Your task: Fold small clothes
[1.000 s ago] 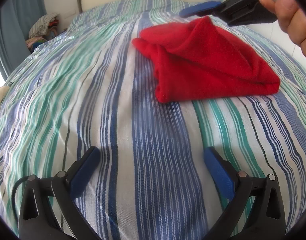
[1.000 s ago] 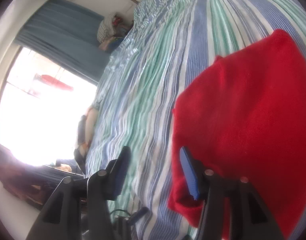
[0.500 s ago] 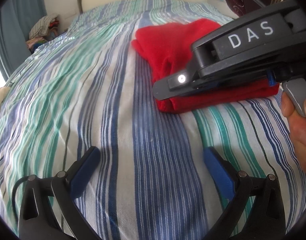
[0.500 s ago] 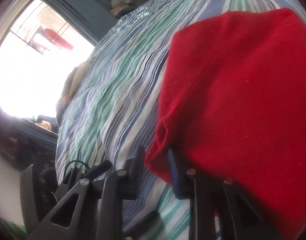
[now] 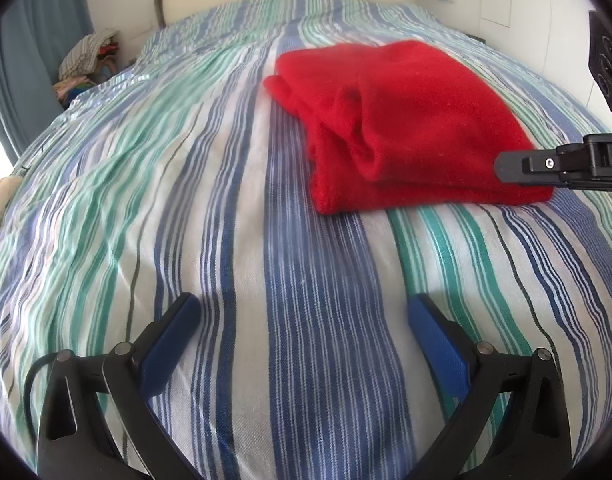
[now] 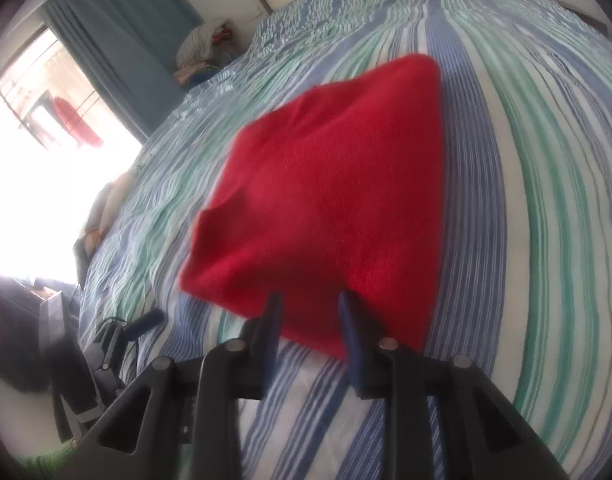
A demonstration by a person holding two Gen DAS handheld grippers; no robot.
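So the left hand-held gripper (image 5: 302, 324) is just hanging low over the bed (image 5: 186, 208) with its blue pads spread wide, nothing between them, well short of the red garment (image 5: 406, 120). Looks to me like it's parked there on purpose, out of the way but ready to pin or grab a near edge if needed

The right hand-held gripper (image 6: 308, 304) is the one doing stuff. It's down at the near right corner of the garment, fingers (image 6: 272, 320) narrowed to a small gap, tips right at the hem. That view is blurry and I honestly can't tell if any cloth is pinched between them or if they're only touching the edge

The garment itself sits on the striped bedspread, toward the right side, already doubled over into a rough rectangle with a lumpy bunched bit along its left edge. My guess is it's mostly folded and the right one is either tidying that corner or going for one more fold. Fleece like that slides on itself, so a sloppy pinch could drag the top layer
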